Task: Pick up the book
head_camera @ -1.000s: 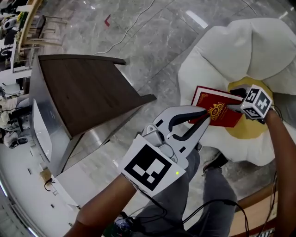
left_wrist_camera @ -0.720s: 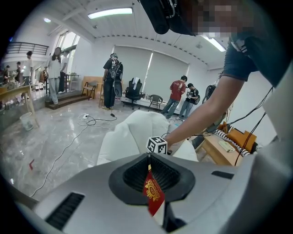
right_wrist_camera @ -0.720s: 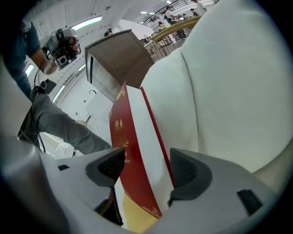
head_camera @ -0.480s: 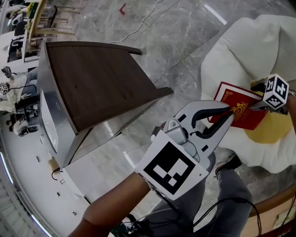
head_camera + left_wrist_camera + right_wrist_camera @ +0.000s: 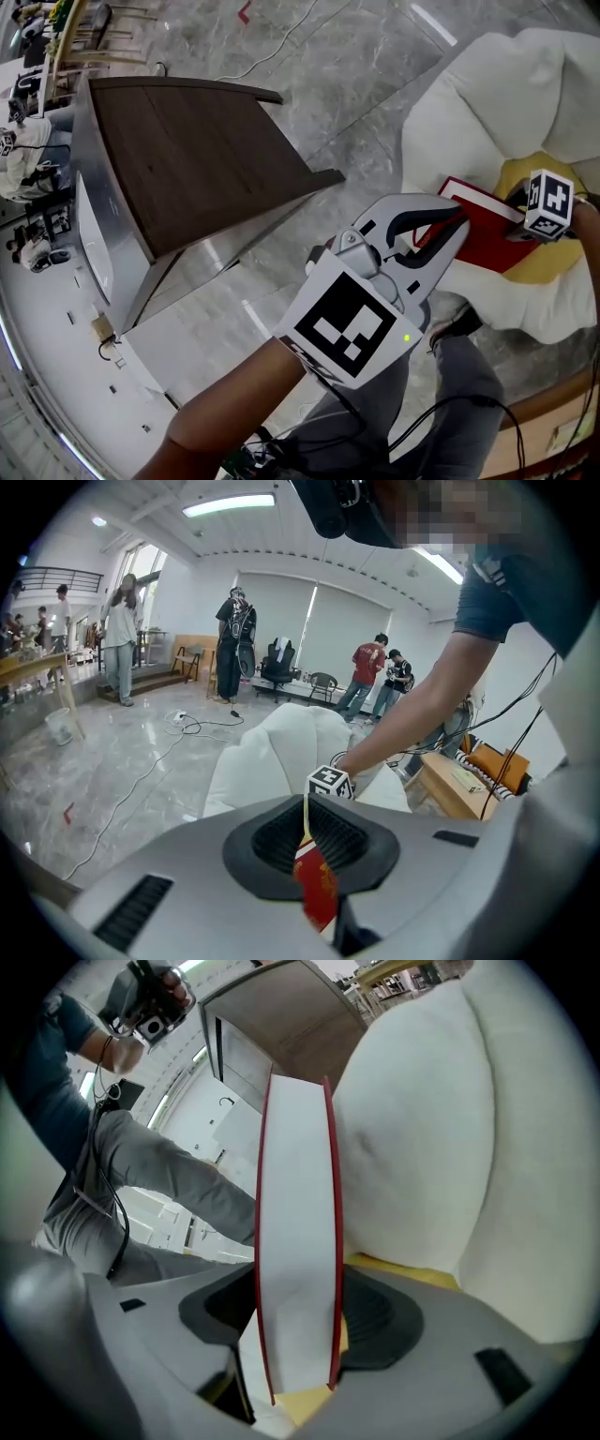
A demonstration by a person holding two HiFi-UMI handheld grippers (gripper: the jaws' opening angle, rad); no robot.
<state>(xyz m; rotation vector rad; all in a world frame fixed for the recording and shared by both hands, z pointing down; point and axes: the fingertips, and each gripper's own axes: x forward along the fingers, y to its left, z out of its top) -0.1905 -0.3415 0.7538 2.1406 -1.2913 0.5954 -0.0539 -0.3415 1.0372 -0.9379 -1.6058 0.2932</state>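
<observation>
While left gripper [image 5: 457,225] jaws pinch corner, book [image 5: 487,240] tilts.

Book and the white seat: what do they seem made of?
The book: stiff red covers with a slight sheen, likely hardback board, around a white paper block. The seat: soft padded upholstery, puffed and creased; fabric or leather-like, I cannot tell.

Left gripper [image 5: 457,223] angled downward, fingers [image 5: 412,202] clamping the book [image 5: 487,244].

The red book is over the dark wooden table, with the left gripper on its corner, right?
Wrong place: the head view shows the red book over the white cushion, not the dark wooden table. The left gripper is on its corner.
</observation>
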